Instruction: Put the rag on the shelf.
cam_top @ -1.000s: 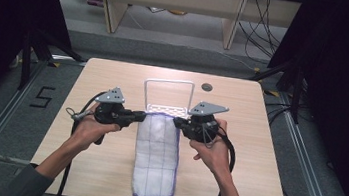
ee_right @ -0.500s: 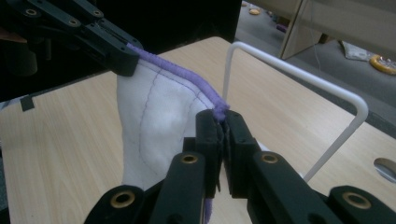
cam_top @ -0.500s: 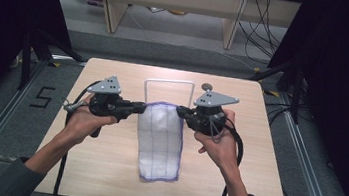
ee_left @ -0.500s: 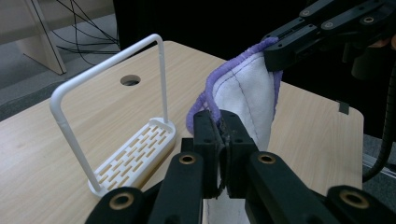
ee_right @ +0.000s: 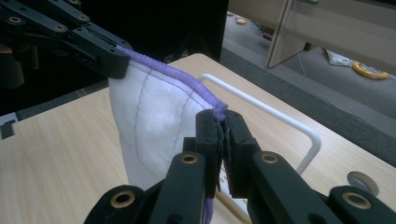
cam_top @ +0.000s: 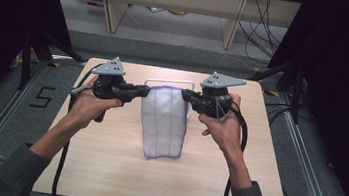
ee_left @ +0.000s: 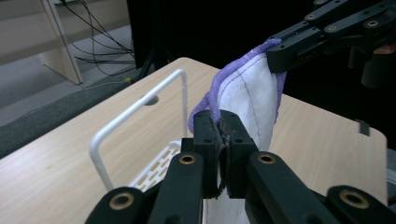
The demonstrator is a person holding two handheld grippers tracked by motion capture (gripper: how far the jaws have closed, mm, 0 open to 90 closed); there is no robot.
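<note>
Hanging cloth [cam_top: 163,122], top corners pinched between closed left tongs [cam_top: 147,91] and right tongs [cam_top: 185,95].

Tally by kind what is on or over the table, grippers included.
Grippers: 2, left gripper and right gripper, each shut on a top corner of the cloth
Cloth, white with purple edging: 1
White wire rack: 1
Round disc on the table: 1
Total: 5

We see grey sleeves [cam_top: 20,169] on both forearms. Our left gripper [cam_top: 143,91] and right gripper [cam_top: 186,96] are black, each topped by a grey three-cornered plate, with brass-coloured rivets at the jaw links and black cables trailing back.
</note>
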